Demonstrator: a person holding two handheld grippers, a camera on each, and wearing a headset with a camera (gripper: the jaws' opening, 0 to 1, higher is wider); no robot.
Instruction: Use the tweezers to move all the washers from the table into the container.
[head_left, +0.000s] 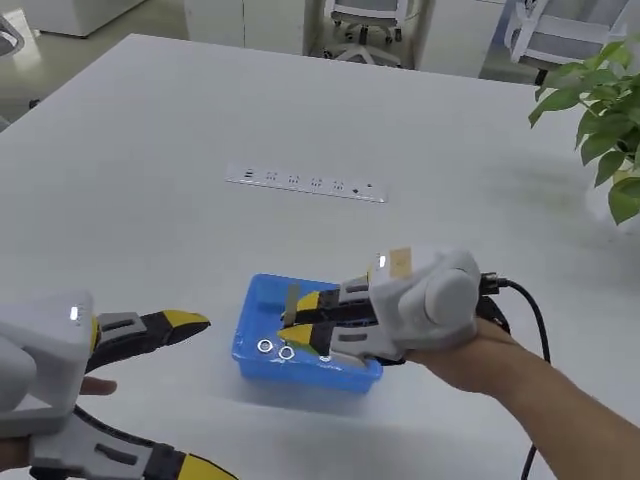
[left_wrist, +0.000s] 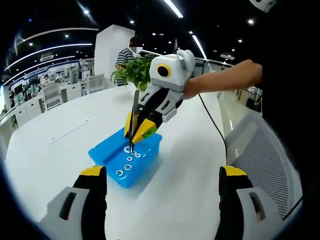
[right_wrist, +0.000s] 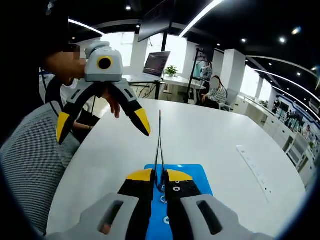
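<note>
A blue container sits on the white table with washers lying in it. My right gripper hangs over the container, shut on the tweezers. The tweezers' tips reach down among several washers inside the container. Whether the tips hold a washer I cannot tell. In the right gripper view the tweezers stick out from my right gripper above the container. My left gripper is open with nothing in it, to the container's left, and faces the right gripper.
A flat power strip lies mid-table beyond the container. A green plant stands at the far right edge. Office chairs stand behind the table. A black cable trails from the right gripper. People sit in the background.
</note>
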